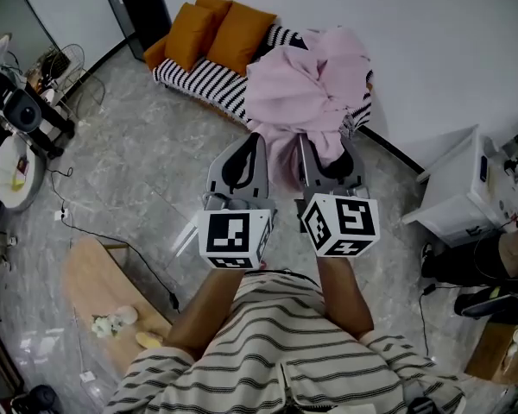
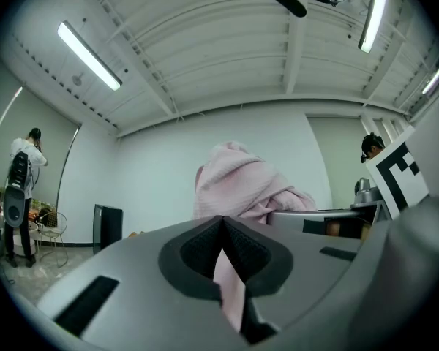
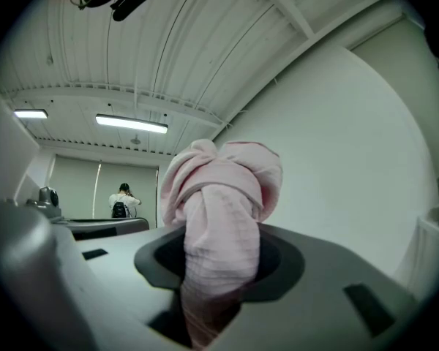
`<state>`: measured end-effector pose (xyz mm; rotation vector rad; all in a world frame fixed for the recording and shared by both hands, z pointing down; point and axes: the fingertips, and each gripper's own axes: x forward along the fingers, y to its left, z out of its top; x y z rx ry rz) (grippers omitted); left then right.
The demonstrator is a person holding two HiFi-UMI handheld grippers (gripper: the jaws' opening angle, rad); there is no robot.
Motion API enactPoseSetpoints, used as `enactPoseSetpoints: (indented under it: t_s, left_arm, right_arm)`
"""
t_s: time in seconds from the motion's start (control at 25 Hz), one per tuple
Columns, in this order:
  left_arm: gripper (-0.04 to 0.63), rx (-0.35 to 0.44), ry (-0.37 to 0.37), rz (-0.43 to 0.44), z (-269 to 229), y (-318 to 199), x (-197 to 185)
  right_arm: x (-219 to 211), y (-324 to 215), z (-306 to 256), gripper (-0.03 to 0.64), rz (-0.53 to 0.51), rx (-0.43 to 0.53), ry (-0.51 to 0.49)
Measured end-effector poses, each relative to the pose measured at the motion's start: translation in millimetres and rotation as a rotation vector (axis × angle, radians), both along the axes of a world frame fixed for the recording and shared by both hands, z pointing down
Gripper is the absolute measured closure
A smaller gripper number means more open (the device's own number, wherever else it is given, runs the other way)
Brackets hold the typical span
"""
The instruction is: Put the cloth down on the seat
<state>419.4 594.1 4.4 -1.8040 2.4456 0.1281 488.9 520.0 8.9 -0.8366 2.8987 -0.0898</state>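
Observation:
A pink cloth (image 1: 306,89) is bunched up and held in the air above the far end of the seat, a low bench with a black-and-white striped cushion (image 1: 203,78). My left gripper (image 1: 252,145) is shut on a thin fold of the cloth (image 2: 230,287). My right gripper (image 1: 315,149) is shut on a thick bundle of the cloth (image 3: 219,247). Both grippers point upward and away from me, side by side. The cloth hides the right end of the seat.
Two orange pillows (image 1: 216,28) lean at the seat's left end, next to a black speaker (image 1: 140,11). A white cabinet (image 1: 462,188) stands at the right. A low wooden table (image 1: 104,296) and cables lie on the floor at the left. A person (image 2: 22,189) stands far off.

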Motion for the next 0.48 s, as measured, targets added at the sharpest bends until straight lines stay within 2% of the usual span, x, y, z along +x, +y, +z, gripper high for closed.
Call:
enactPoseSetpoints:
  t_s: [0.24,0.48]
  left_arm:
    - [0.591,-0.003,-0.015,-0.041,3.6,-26.3,34.9]
    - [0.591,-0.021,-0.018,-0.049,11.3,-38.4,44.0]
  right_arm:
    - [34.2,-31.3,3.1,0.44,-0.042,-0.015,-0.022]
    - [38.2,-46.8,6.6,0.44,-0.043,-0.003,-0.012]
